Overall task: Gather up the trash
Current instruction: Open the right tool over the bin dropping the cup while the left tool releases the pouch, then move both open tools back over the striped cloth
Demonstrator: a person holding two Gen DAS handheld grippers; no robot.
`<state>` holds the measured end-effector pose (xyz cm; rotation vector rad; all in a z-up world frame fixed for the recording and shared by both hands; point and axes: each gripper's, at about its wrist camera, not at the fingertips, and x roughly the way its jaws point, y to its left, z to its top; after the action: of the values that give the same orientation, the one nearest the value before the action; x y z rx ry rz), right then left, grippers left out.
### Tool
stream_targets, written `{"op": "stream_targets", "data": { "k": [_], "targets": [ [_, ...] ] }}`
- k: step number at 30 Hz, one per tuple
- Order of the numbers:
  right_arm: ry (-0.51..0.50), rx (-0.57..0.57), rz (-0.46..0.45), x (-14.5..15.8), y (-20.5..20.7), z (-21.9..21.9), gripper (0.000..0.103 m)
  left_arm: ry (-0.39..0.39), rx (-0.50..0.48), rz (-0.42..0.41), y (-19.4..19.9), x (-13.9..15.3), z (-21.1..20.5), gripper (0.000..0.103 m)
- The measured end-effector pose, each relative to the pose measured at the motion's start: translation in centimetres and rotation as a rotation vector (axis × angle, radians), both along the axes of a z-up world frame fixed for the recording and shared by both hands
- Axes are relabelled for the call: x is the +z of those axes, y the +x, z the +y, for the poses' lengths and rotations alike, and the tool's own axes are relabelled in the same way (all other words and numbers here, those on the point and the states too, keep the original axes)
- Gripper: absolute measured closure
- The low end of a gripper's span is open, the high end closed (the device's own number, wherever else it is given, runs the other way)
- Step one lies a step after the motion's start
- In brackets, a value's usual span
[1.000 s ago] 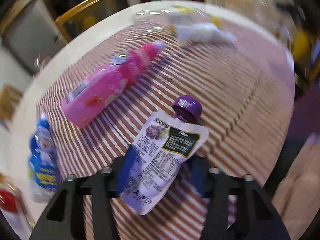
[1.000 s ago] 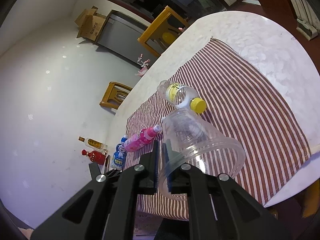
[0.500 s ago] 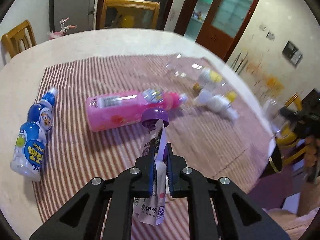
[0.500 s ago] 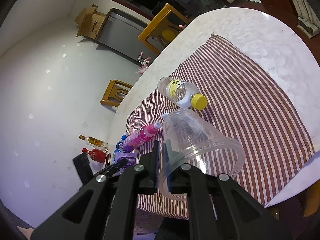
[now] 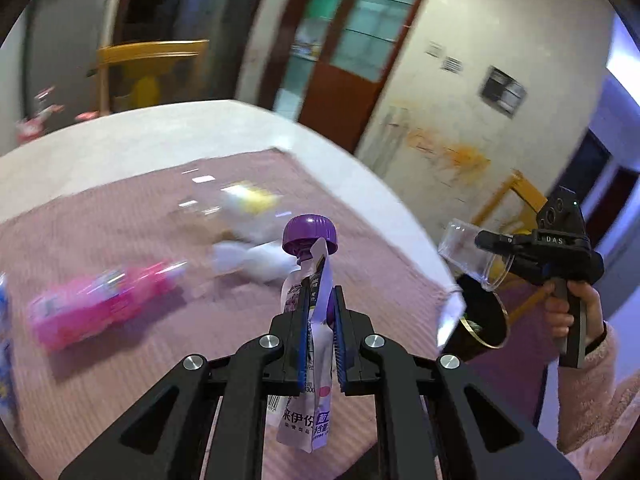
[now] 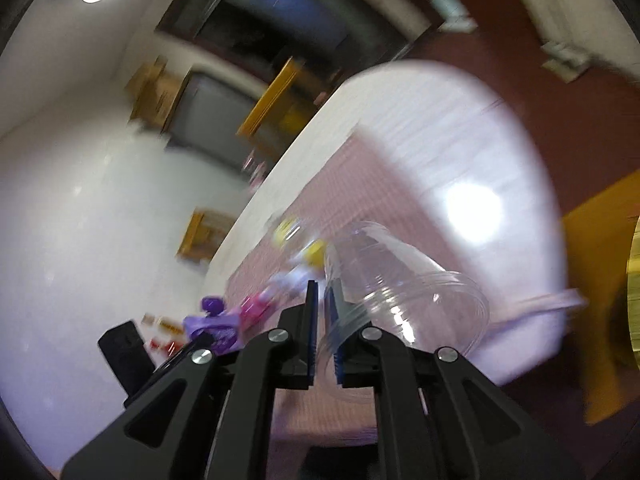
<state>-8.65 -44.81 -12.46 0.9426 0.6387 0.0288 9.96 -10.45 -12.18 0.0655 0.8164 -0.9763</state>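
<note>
My left gripper (image 5: pixel 321 302) is shut on a white drink pouch with a purple cap (image 5: pixel 310 236), held upright above the striped cloth (image 5: pixel 200 320). My right gripper (image 6: pixel 321 300) is shut on the wall of a clear plastic cup (image 6: pixel 404 288). It shows in the left wrist view (image 5: pixel 486 240) holding the cup (image 5: pixel 466 252) over a black bin with a gold rim (image 5: pixel 482 320) beside the table. The pouch also shows in the right wrist view (image 6: pixel 214 322). A pink bottle (image 5: pixel 100 304) and a clear bottle with a yellow cap (image 5: pixel 240 204) lie blurred on the cloth.
A blue bottle (image 5: pixel 4 320) lies at the cloth's left edge. A crumpled white item (image 5: pixel 260 260) lies mid-cloth. Wooden chairs stand behind the table (image 5: pixel 148 64) and at right (image 5: pixel 516 196). The white table edge (image 5: pixel 360 168) curves round.
Both grippers swung right toward the bin. The left one lifted the pouch upright off the cloth. The right one carried the cup past the table edge over the bin.
</note>
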Motion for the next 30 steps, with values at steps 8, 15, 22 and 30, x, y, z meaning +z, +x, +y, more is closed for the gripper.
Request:
{"op": "stream_targets", "data": {
  "k": [8, 15, 22, 30],
  "targets": [
    [-0.08, -0.452, 0.339, -7.3, -14.3, -13.8, 0.085, -0.042, -0.288, 0.042, -4.5, 0.0, -13.5, 0.093],
    [0.108, -0.515, 0.642, -19.2, -16.7, -19.2, 0.01, 0.046, -0.53, 0.036, -10.6, -1.2, -24.4, 0.093],
    [0.206, -0.62, 0.472, -17.6, -21.8, -21.4, 0.01, 0.137, -0.766, 0.018, -17.4, -4.4, -34.9, 0.093],
    [0.182, -0.788, 0.338, -13.8, -26.5, -21.1, 0.01, 0.326, -0.824, 0.091, -21.6, -12.6, -47.8, 0.076]
  ]
}}
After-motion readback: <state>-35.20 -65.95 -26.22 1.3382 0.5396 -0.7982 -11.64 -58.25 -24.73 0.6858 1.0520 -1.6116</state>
